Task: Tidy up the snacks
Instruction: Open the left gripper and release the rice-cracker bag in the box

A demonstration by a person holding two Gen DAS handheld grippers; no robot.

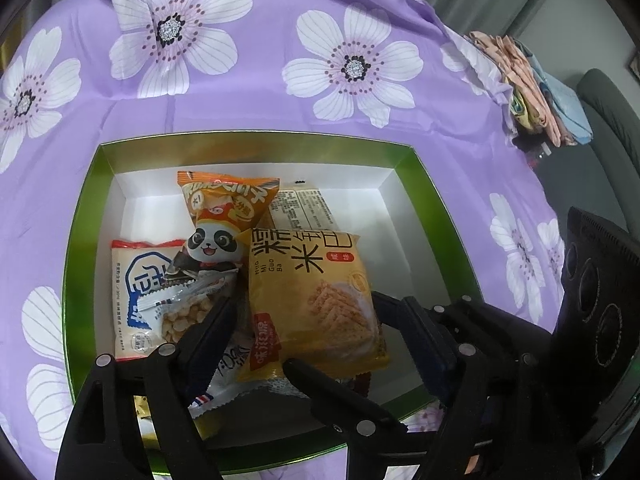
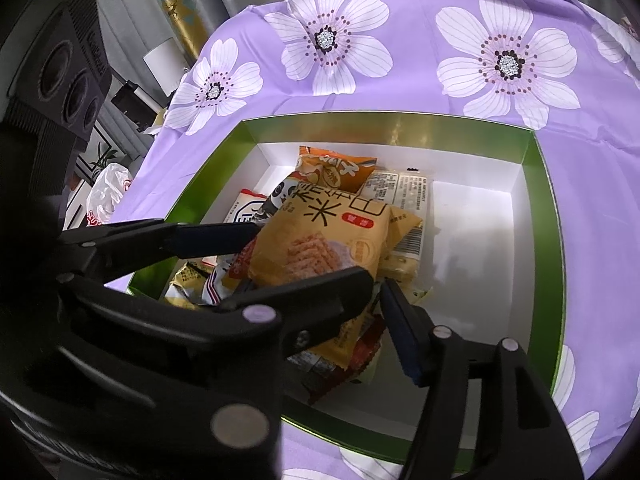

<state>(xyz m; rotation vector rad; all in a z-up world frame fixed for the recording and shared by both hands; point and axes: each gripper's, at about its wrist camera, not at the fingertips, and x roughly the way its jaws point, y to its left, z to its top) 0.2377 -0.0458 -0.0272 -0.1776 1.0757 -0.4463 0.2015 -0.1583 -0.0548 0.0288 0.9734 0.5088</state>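
A green box (image 1: 80, 240) with a white inside holds several snack packets. A yellow rice-cracker packet (image 1: 316, 292) lies on top of the heap. Behind it are an orange panda packet (image 1: 224, 208) and a beige packet (image 1: 304, 208), and a white-and-blue packet (image 1: 140, 300) lies to the left. My left gripper (image 1: 318, 304) is open, its fingers standing either side of the yellow packet (image 2: 320, 240) without pressing it. My right gripper (image 2: 316, 286) is open at the packet's near edge. Its left finger is mostly hidden behind the left gripper's finger.
The box (image 2: 552, 220) sits on a purple flowered cloth (image 1: 260, 100). The right part of the box floor (image 2: 480, 260) is bare white. A pile of folded cloths (image 1: 540, 92) and a grey chair (image 1: 608, 120) are off to the right. A plastic bag (image 2: 108, 192) lies beyond the left table edge.
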